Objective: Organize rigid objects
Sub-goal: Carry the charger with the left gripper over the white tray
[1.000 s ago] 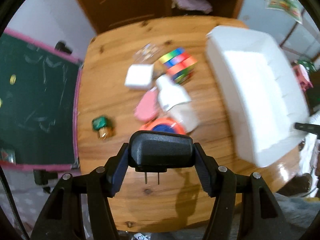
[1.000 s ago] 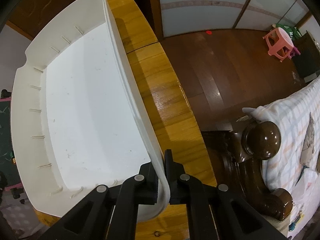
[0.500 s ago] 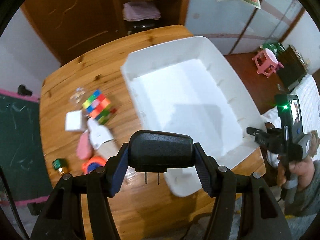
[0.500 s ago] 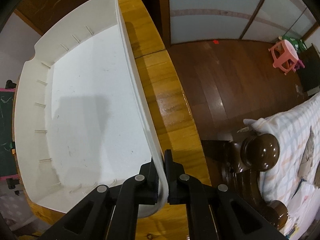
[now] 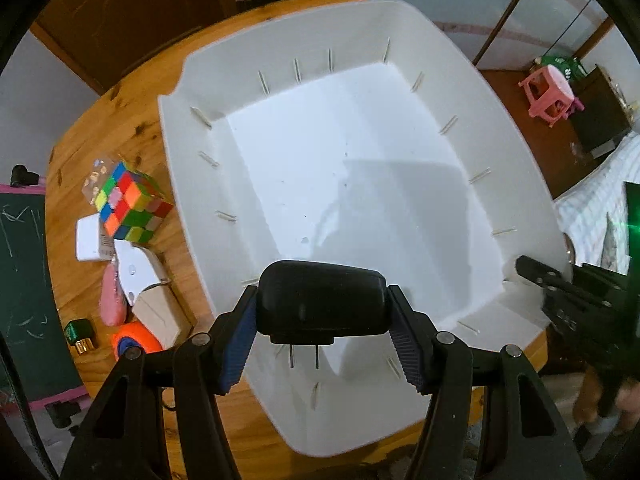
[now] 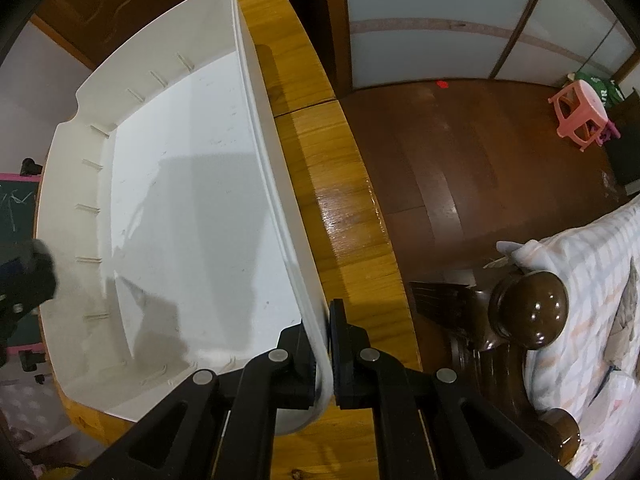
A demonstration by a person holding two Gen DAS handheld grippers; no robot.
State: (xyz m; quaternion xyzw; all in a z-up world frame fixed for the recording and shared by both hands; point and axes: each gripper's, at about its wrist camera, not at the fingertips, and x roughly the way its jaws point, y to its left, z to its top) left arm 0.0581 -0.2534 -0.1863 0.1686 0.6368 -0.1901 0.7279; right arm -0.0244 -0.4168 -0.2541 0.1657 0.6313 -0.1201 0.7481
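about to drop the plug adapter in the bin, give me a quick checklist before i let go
1. Black plug adapter clamped in the left hand-held gripper: ok.
2. Adapter over the white bin, inside the rim: ok.
3. Bin floor below free of objects: ok.
4. Right hand-held gripper pinching the bin's wall to steady it: ok.
5. Height of the adapter above the bin floor: cannot tell.
6. Rubik's cube and the other items on the wooden table outside the drop path: ok.
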